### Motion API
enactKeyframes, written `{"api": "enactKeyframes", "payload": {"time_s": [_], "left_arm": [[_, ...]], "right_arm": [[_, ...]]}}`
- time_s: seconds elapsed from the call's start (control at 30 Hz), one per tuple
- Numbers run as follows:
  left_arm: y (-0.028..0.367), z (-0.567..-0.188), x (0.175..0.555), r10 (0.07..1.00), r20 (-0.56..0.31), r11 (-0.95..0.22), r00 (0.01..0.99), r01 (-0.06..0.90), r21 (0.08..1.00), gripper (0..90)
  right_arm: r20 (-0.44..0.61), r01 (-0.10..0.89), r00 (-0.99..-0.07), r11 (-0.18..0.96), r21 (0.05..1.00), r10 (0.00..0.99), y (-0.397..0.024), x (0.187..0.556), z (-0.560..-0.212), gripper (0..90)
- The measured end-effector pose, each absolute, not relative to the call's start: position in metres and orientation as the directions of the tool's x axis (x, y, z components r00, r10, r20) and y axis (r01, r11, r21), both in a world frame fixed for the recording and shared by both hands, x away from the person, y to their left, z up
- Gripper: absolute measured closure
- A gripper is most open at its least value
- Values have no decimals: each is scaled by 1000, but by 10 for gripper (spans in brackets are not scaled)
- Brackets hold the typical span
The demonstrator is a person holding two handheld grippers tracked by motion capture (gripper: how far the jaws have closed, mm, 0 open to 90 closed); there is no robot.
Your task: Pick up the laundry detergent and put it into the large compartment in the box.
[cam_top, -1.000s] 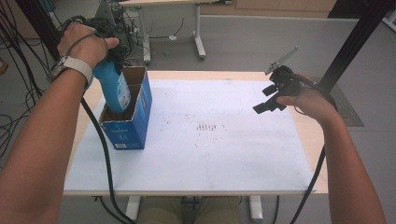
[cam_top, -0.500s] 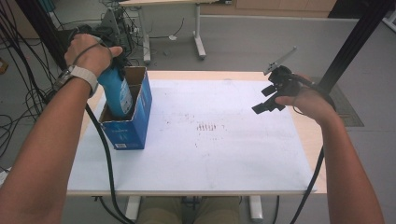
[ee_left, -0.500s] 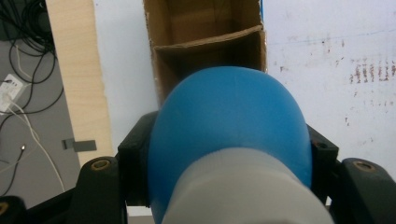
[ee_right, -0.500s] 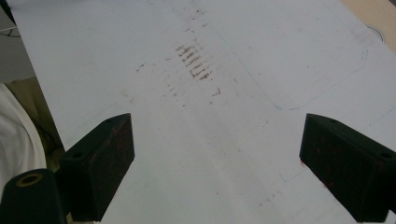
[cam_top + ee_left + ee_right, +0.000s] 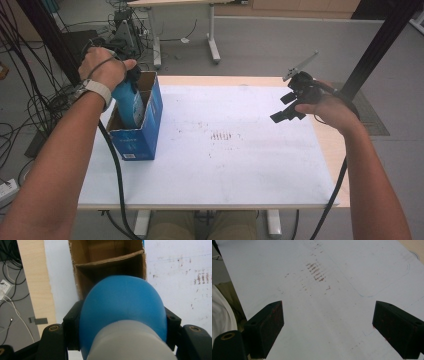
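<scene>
The blue bottle was clamped in the left tool above the divided box; the divider could be struck. The right tool was held apart.

Table: pale wood top w/ a white sheet covering most of it, brownish smudges mid-sheet. Blue cardboard box stands on the sheet's left edge, open top, divider inside.
</scene>
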State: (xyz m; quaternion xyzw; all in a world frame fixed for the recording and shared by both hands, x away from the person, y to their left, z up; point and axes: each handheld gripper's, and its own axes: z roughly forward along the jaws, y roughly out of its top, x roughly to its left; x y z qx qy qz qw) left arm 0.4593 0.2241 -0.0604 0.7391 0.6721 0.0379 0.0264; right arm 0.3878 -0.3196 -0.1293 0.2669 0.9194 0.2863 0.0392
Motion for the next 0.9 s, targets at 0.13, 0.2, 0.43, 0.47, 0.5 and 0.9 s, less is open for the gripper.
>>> {"api": "enactKeyframes", "payload": {"time_s": [0.13,0.2,0.43,0.47,0.5,0.9], "left_arm": [[224,-69,461,995,23,-94,93,992,85,373],[222,-74,462,995,34,-99,96,992,82,373],[220,-88,461,995,38,-96,93,992,87,372],[219,-90,461,995,39,-100,97,991,87,373],[218,-92,462,994,41,-102,99,991,83,373],[215,-111,464,993,40,-111,108,990,83,373]], "right_arm": [[83,471,-853,692,547,515,-319,388,-130,102],[84,474,-851,690,546,518,-319,389,-131,102],[83,474,-852,692,544,517,-318,389,-131,102],[84,475,-851,691,545,519,-318,389,-131,102],[84,475,-850,690,546,520,-319,389,-132,102],[84,487,-842,683,543,533,-321,387,-133,102]]}}
